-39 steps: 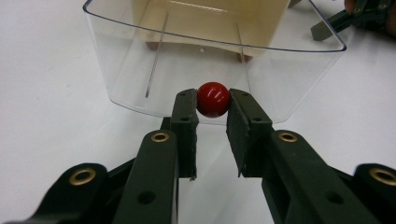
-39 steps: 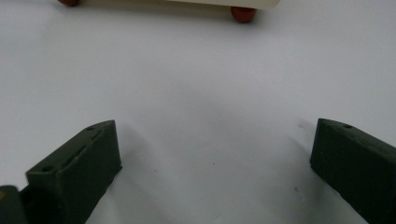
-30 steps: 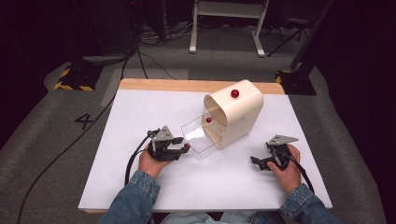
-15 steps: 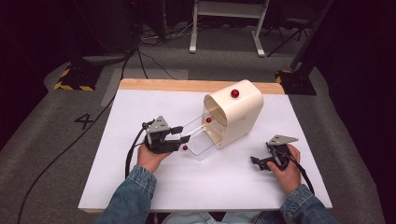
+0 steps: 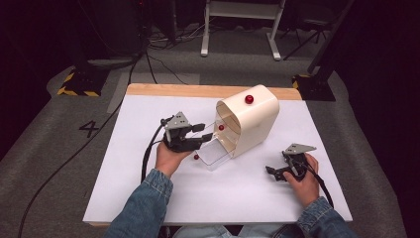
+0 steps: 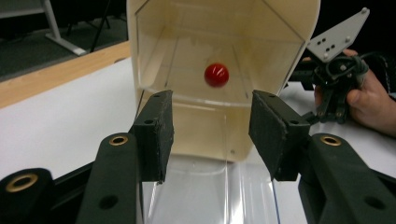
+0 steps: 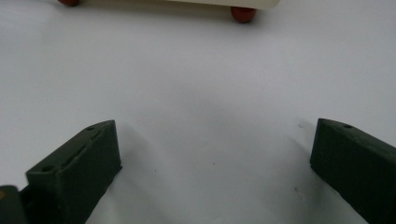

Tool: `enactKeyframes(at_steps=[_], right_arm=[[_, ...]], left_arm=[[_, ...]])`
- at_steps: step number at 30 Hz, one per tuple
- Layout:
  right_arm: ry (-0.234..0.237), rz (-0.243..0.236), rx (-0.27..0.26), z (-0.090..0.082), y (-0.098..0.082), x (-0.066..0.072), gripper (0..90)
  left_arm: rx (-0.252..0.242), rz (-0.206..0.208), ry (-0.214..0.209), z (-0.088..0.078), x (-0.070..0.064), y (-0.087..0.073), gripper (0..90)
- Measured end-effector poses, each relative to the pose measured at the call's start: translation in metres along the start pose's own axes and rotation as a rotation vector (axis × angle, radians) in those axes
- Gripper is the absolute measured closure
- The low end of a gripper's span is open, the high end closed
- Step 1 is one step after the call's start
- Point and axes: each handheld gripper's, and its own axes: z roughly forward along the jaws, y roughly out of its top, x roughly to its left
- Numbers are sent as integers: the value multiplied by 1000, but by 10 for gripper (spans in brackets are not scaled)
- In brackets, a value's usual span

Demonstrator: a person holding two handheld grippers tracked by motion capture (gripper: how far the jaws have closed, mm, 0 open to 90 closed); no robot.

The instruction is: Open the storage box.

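Observation:
A cream, round-topped box [image 5: 250,124] stands on the white table [image 5: 148,198], its open side facing my left gripper. Its top carries a red knob [image 5: 249,99]. A clear flap [image 5: 216,152] with a small red knob [image 5: 196,156] lies folded down in front of it. My left gripper [image 5: 205,132] hovers open just before the opening. Between its jaws I look into the box [image 6: 154,51] at a red ball [image 6: 216,74], above the clear flap [image 6: 205,196]. My right gripper [image 5: 272,172] rests open on the table to the box's right, nothing between its jaws [image 7: 212,172].
The person's right hand [image 6: 369,100] shows past the box. Two red feet [image 7: 243,14] of the box stand at the far edge of the right gripper view. The table has a wooden strip [image 5: 173,90] along its back edge. Cables [image 5: 64,163] trail off to the left.
My left gripper has lifted and moved forward from the flap's knob to the height of the box opening. The right gripper has stayed in place.

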Motion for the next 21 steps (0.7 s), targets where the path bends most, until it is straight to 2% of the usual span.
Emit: enactKeyframes(at_steps=[6,8,10,12,16,21], right_arm=[[0,1,0,0,0,0,15],[0,0,0,0,0,0,15],[0,1,0,0,0,0,15],[0,1,-1,0,0,0,15],[0,1,-1,0,0,0,15],[0,1,-1,0,0,0,15]], left_arm=[[-1,13,-21,20,-4,6,499],[4,6,-36,26,-5,6,507],[20,11,-27,32,-5,6,520],[17,1,-34,36,-4,5,541],[13,-8,-15,42,-2,5,576],[-5,-19,-30,40,2,4,724]])
